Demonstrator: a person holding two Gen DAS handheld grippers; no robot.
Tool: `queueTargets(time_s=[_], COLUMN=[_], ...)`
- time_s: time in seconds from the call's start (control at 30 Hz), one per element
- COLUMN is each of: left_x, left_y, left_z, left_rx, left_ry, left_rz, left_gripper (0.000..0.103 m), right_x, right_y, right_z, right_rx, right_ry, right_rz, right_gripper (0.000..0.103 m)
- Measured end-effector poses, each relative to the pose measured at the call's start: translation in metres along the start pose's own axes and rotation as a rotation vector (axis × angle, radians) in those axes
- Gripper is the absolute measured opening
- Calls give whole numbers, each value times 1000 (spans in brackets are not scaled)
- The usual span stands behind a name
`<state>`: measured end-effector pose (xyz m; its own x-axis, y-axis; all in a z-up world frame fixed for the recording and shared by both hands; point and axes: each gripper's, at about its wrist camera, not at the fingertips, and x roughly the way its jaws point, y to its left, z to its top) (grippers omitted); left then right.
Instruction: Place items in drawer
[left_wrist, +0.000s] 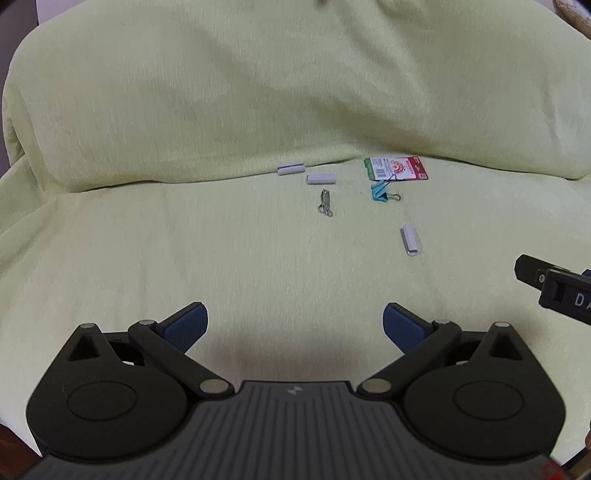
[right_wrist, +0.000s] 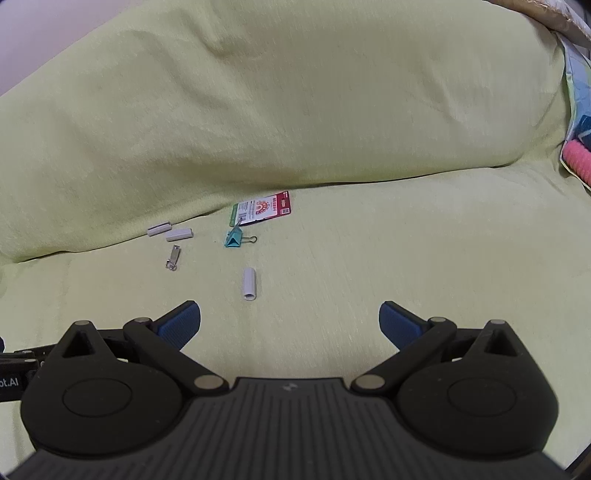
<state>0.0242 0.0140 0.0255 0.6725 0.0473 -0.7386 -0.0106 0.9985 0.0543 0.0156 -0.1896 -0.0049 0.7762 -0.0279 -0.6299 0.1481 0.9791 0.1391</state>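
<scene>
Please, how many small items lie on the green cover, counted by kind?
White tubes: 3
Teal binder clip: 1
Nail clipper: 1
Printed packet: 1
Total: 6

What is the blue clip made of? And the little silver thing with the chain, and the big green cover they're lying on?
The blue clip looks like painted metal: folded body, thin wire handles. The little silver thing seems bare metal, since it glints grey and ends in a small chain; it may be a nail clipper. The green cover looks like soft woven cloth, matte with a fine ribbed weave and folds.
</scene>
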Motion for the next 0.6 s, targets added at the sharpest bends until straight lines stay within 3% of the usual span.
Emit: queueTargets(time_s=[0.6], left_x=[-20], left_y=[-31], left_z=[-8], left_rx=[54], left_ry=[-20], left_rz=[-71], left_gripper=[102], right_x=[-43], right_y=[-18], right_z=[-8], right_rx=[11], right_ry=[-10], right_rz=[-47], right_gripper=[102])
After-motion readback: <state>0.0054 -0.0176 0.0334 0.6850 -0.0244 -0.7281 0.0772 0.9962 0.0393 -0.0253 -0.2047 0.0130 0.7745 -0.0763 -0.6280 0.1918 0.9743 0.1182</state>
